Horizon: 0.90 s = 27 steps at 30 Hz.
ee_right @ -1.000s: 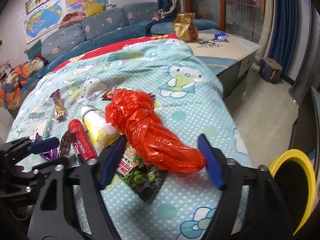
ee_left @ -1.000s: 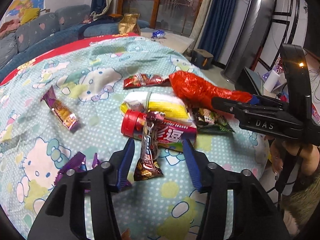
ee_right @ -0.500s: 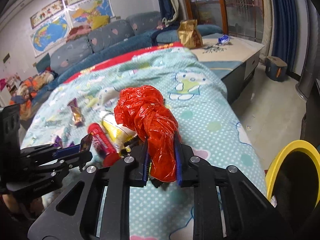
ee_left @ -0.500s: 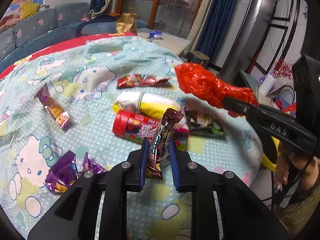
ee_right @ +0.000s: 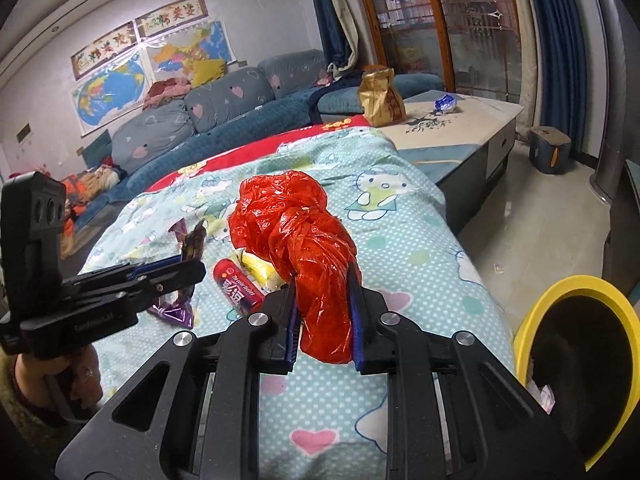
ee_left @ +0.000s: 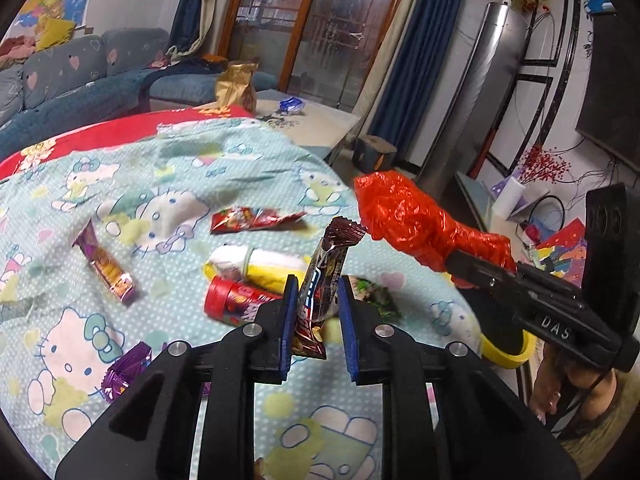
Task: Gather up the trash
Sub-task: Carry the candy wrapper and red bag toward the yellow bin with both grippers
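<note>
My left gripper (ee_left: 316, 300) is shut on a brown candy bar wrapper (ee_left: 322, 280) and holds it upright above the Hello Kitty cloth (ee_left: 120, 184). My right gripper (ee_right: 324, 300) is shut on a crumpled red plastic bag (ee_right: 304, 240), lifted off the cloth; the bag also shows in the left wrist view (ee_left: 412, 220). The left gripper with its wrapper (ee_right: 194, 242) shows at the left of the right wrist view. A yellow-rimmed black bin (ee_right: 576, 292) stands on the floor at the right.
On the cloth lie a red tube (ee_left: 236, 304), a yellow and white pack (ee_left: 256, 262), a red wrapper (ee_left: 252, 218), a purple-orange wrapper (ee_left: 106, 264), purple wrappers (ee_left: 126, 368) and a green wrapper (ee_left: 376, 298). A low cabinet (ee_right: 460, 120) with a brown bag stands behind.
Both grippers closed, the left on the candy wrapper and the right on the red bag. Both have since lifted their loads higher off the cloth.
</note>
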Motion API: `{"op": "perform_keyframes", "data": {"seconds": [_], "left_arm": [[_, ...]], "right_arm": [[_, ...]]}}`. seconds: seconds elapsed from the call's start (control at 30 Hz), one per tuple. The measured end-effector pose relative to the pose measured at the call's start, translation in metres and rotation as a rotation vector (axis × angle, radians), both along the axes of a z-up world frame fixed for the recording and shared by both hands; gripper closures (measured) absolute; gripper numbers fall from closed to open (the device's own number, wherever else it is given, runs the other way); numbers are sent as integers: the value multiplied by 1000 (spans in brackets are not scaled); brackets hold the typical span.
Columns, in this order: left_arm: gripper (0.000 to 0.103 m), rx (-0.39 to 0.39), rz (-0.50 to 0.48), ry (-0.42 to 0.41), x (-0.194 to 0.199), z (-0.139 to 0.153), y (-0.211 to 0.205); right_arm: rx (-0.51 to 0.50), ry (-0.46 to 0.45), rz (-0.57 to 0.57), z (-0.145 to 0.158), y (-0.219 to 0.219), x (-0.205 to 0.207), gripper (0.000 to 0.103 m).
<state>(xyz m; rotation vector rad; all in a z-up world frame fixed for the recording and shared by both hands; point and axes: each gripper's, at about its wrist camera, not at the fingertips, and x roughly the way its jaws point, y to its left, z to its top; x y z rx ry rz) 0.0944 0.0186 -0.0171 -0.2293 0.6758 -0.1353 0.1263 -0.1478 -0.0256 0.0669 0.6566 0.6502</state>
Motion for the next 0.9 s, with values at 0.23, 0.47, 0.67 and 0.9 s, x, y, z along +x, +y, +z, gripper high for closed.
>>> {"op": "perform_keyframes", "data": {"seconds": [0.23, 0.47, 0.67, 0.9], "left_arm": [[84, -9, -18, -27, -1, 11, -7], [84, -11, -48, -50, 1, 20, -17], [84, -10, -76, -68, 5, 28, -29], [84, 1, -114, -81, 9, 33, -44]], "right_arm": [[5, -17, -29, 6, -12, -12, 88], [-1, -29, -74, 8, -27, -18, 88], [-4, -34, -109, 10, -42, -23, 88], [-7, -39, -156, 9, -60, -26, 88]]}}
